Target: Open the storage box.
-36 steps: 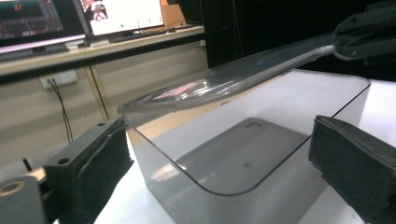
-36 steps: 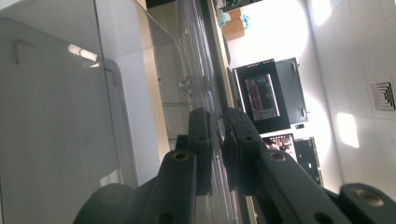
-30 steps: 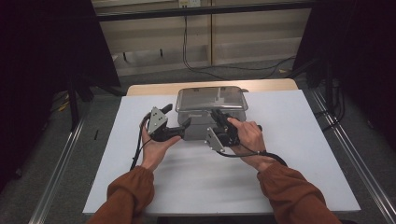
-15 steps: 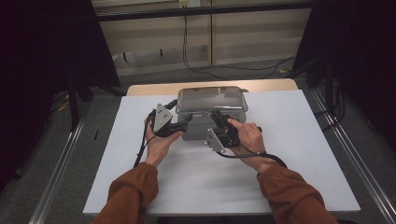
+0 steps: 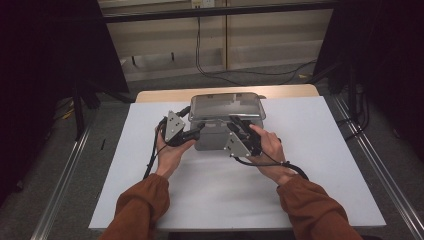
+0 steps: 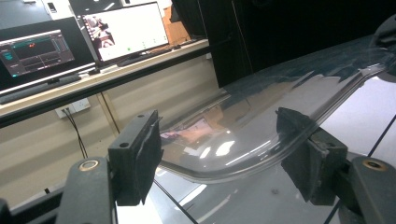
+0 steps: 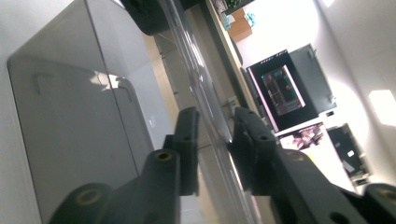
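Observation:
A grey box [image 5: 214, 141] with a clear plastic lid [image 5: 225, 106] stands at the far middle of the white table. My right gripper [image 5: 239, 126] reaches in from the front right; in the right gripper view its jaws [image 7: 215, 140] are shut on the rim of the clear lid [image 7: 196, 79], with the grey box [image 7: 79, 121] to the left. My left gripper [image 5: 194, 134] sits at the box's front left. Seen from the left gripper view it stands open [image 6: 219, 158], its pads wide apart on either side of the lid's curved edge [image 6: 261, 107] without touching it.
The white table top [image 5: 320, 150] spreads wide on both sides and in front of the box. A wooden strip [image 5: 160, 95] edges the far side. Metal rails [image 5: 65, 190] run along the floor at left and right. Monitors [image 6: 121, 28] stand on a bench beyond.
My left gripper has turned and moved in toward the box's front left corner, bringing its jaws around the lid's edge. The right gripper has stayed on the lid.

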Demonstrator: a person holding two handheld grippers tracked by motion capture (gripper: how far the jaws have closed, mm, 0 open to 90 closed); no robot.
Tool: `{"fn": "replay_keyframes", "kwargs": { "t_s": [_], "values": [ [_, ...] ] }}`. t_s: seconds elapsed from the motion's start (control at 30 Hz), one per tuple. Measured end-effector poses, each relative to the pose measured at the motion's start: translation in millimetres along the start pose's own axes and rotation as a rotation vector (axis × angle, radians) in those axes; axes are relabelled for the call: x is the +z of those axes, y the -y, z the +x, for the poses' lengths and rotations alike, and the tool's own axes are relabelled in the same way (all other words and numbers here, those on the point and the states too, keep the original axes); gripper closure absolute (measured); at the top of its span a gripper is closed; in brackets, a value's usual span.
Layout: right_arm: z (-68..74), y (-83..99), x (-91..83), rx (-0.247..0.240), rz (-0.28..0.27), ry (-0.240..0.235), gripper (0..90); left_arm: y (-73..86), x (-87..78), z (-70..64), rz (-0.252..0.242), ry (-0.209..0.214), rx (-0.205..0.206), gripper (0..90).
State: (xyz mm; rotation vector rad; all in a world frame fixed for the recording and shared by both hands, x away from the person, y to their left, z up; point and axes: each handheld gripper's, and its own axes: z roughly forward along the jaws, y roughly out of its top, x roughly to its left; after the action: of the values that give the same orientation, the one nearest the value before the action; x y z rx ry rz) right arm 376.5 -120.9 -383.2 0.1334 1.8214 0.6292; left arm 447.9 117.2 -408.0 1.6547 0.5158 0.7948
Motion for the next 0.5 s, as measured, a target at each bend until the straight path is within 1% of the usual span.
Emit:
{"fn": "replay_keyframes", "kwargs": {
  "t_s": [0.07, 0.13, 0.17, 0.23, 0.3, 0.4, 0.47, 0.5],
  "values": [
    [-2.2, 3.5, 0.0, 0.047, -0.009, 0.000, 64.5, -0.7, 0.3, -0.3, -0.008, -0.002, -0.016, 31.9],
    [-3.3, 7.2, -0.3, 0.111, -0.007, -0.005, 58.7, -0.8, -0.1, 0.4, -0.006, -0.006, -0.017, 32.2],
    [-4.2, 9.2, -0.7, 0.135, -0.005, -0.012, 54.9, -0.8, -0.4, 0.9, -0.003, -0.007, -0.018, 32.6],
    [-6.0, 12.9, -1.5, 0.192, -0.009, -0.031, 43.2, -0.7, -0.8, 1.7, -0.001, -0.007, -0.019, 33.1],
    [-8.7, 16.8, -2.5, 0.239, 0.001, -0.025, 35.7, -0.9, -0.8, 1.8, -0.003, -0.007, -0.022, 33.5],
    [-14.6, 22.5, -3.6, 0.334, -0.002, -0.049, 30.4, -1.2, -0.8, 1.9, -0.008, -0.006, -0.028, 34.0],
    [-17.8, 25.8, -4.0, 0.375, 0.000, -0.061, 25.5, -1.7, -1.2, 2.3, -0.004, -0.006, -0.025, 34.4],
    [-19.8, 29.4, -3.6, 0.418, 0.000, -0.076, 23.7, -2.0, -1.6, 2.8, -0.003, -0.006, -0.022, 34.9]
  ]
}}
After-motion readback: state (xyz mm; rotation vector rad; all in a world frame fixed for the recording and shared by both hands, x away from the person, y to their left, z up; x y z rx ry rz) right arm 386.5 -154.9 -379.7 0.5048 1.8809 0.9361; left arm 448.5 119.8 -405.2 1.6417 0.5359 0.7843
